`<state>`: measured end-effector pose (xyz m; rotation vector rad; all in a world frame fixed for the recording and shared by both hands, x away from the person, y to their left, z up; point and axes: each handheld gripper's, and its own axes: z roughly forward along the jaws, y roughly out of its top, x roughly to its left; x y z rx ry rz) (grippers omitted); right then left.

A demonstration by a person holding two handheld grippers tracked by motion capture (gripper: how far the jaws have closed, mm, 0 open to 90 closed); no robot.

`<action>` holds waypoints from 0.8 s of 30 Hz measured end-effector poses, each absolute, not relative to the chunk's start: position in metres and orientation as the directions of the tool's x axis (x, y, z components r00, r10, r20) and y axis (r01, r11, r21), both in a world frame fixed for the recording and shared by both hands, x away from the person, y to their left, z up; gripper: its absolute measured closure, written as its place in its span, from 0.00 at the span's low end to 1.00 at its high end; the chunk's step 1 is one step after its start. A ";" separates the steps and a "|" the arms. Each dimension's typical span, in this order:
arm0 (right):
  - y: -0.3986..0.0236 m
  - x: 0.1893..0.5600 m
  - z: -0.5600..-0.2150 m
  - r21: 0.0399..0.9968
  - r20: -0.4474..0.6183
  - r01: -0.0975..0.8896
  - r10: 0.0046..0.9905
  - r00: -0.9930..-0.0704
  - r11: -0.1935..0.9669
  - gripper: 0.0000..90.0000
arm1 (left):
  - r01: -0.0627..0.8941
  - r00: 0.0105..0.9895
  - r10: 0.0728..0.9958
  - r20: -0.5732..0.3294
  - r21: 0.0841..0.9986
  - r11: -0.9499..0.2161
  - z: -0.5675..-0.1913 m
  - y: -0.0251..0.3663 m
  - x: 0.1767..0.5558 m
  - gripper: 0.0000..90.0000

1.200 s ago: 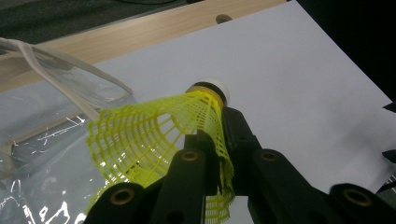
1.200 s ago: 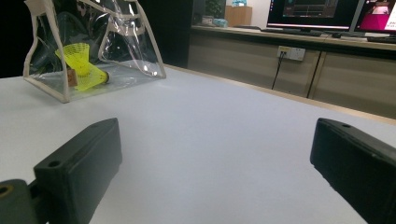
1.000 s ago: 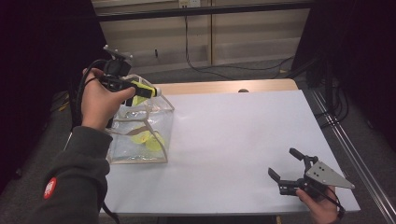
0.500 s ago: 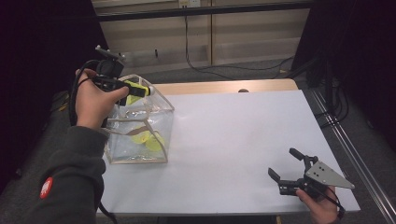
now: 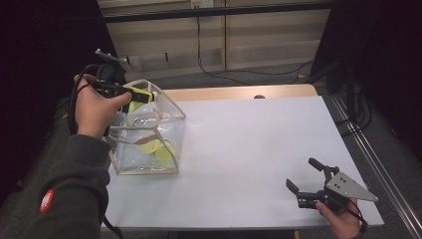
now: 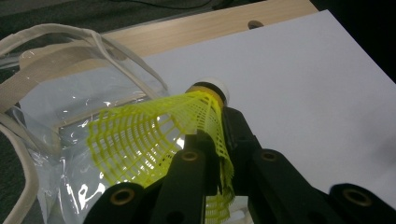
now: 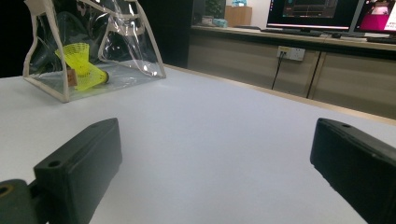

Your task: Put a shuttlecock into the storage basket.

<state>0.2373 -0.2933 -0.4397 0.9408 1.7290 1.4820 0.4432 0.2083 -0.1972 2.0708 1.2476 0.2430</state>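
Observation:
My left gripper (image 5: pixel 130 93) is shut on a yellow mesh shuttlecock (image 5: pixel 142 95) and holds it over the open top of a clear plastic bag (image 5: pixel 171 112) with beige trim. In the left gripper view the black jaws (image 6: pixel 215 131) pinch the shuttlecock's skirt (image 6: pixel 149 135), with its white cork tip pointing away, above the bag (image 6: pixel 51 98). More yellow shuttlecocks (image 5: pixel 155 148) lie inside the bag (image 7: pixel 44 86), also seen as shuttlecocks (image 7: pixel 81 63) in the right gripper view. My right gripper (image 5: pixel 301 173) rests open on the table's near right, nothing between its jaws (image 7: pixel 215 154).
The white table (image 5: pixel 259 144) stretches between the bag and the right gripper. A wooden strip (image 5: pixel 239 92) with a hole runs along its far edge. Cabinets and cables (image 5: pixel 214 45) stand behind; a metal rail (image 5: pixel 368 149) runs along the right.
My left hand has drifted slightly left with the shuttlecock still gripped, staying above the bag's mouth. The right gripper has not moved.

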 end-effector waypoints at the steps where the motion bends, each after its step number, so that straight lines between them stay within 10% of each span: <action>1: -0.293 0.237 -0.440 0.990 -0.031 0.099 0.854 -0.520 0.096 0.02 | 0.704 0.519 0.835 -0.184 0.646 -0.296 -0.198 0.209 0.443 0.96; 24: -0.293 0.237 -0.440 0.990 -0.033 0.098 0.854 -0.520 0.098 0.02 | 0.717 0.465 0.871 -0.161 0.645 -0.264 -0.205 0.223 0.451 0.96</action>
